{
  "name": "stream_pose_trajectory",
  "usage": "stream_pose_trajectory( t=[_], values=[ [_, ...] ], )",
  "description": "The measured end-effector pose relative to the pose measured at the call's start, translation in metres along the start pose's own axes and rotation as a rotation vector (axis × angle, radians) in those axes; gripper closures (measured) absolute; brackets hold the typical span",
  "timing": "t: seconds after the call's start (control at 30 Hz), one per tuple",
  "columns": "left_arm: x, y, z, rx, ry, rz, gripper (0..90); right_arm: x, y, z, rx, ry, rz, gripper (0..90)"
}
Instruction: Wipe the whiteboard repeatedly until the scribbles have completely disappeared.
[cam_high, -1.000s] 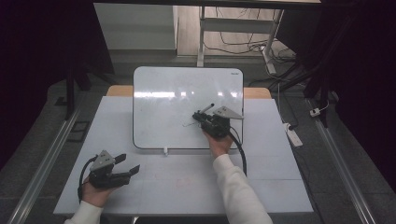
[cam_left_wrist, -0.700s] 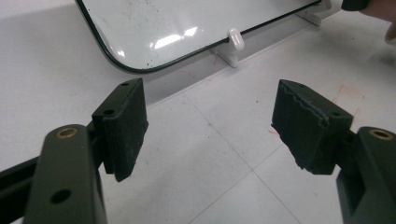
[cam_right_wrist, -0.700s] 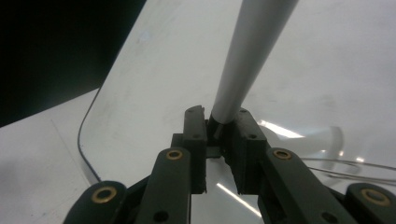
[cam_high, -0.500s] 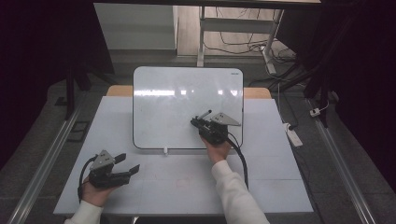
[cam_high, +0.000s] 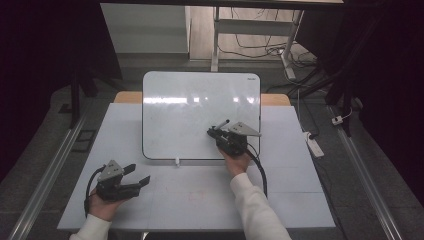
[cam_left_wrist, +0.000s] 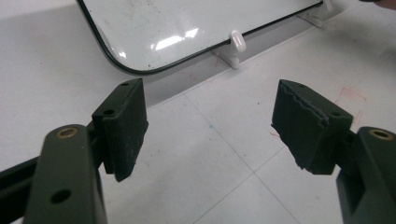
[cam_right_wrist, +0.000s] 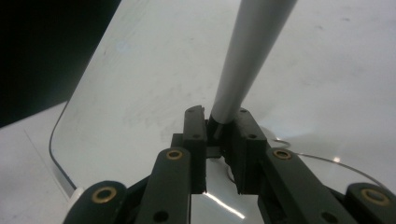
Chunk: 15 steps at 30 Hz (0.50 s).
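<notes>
A white whiteboard (cam_high: 195, 110) lies on the table, its near edge on small white feet (cam_left_wrist: 236, 41). My right gripper (cam_high: 216, 132) hovers over the board's lower right part, shut on a grey marker (cam_high: 223, 123) with a dark tip that points up and away. In the right gripper view the marker (cam_right_wrist: 247, 51) rises from between the closed pads of the right gripper (cam_right_wrist: 218, 119), with the whiteboard (cam_right_wrist: 140, 84) below. My left gripper (cam_high: 138, 173) rests at the table's front left, open with nothing between its jaws. The left gripper (cam_left_wrist: 210, 107) faces the whiteboard's (cam_left_wrist: 187, 23) near corner.
The white table (cam_high: 280, 200) has bare room in front of the board, with a faint red square mark (cam_high: 196, 196) on it. A white power strip (cam_high: 314, 145) lies on the floor to the right. Desk legs and cables stand beyond the table.
</notes>
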<state>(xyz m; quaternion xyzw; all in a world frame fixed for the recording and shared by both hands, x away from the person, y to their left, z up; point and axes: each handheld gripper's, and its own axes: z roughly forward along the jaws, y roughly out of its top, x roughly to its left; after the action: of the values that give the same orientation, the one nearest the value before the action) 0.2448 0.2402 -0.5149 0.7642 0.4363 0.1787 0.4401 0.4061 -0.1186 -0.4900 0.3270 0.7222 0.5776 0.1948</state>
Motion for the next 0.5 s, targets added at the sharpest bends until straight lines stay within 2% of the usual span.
stream_pose_trajectory(
  t=[0.07, 0.13, 0.2, 0.23, 0.3, 0.37, 0.5],
  values=[
    [-0.001, 0.000, -0.001, 0.000, 0.001, 0.003, 27.3, -0.007, 0.005, 0.001, -0.011, 0.000, 0.016, 77.7],
    [-0.001, -0.001, -0.002, -0.005, 0.000, 0.000, 27.3, -0.016, 0.014, -0.001, -0.039, -0.038, 0.034, 77.7],
    [0.001, 0.000, -0.001, -0.006, 0.000, -0.004, 27.3, -0.020, 0.018, -0.001, -0.041, -0.041, 0.046, 77.7],
    [0.001, -0.001, -0.001, -0.005, -0.002, -0.005, 27.3, -0.018, 0.017, -0.001, -0.033, -0.041, 0.033, 77.7],
    [0.002, -0.001, -0.001, -0.002, -0.001, -0.003, 27.3, -0.012, 0.011, -0.001, -0.004, -0.006, 0.012, 77.7],
    [0.001, -0.001, -0.001, -0.002, -0.002, 0.000, 27.4, -0.013, 0.009, -0.004, 0.007, 0.000, -0.003, 77.7],
    [0.000, -0.001, -0.003, -0.009, -0.001, 0.002, 27.4, -0.035, 0.011, -0.020, -0.055, -0.073, 0.082, 77.7]
  ],
)
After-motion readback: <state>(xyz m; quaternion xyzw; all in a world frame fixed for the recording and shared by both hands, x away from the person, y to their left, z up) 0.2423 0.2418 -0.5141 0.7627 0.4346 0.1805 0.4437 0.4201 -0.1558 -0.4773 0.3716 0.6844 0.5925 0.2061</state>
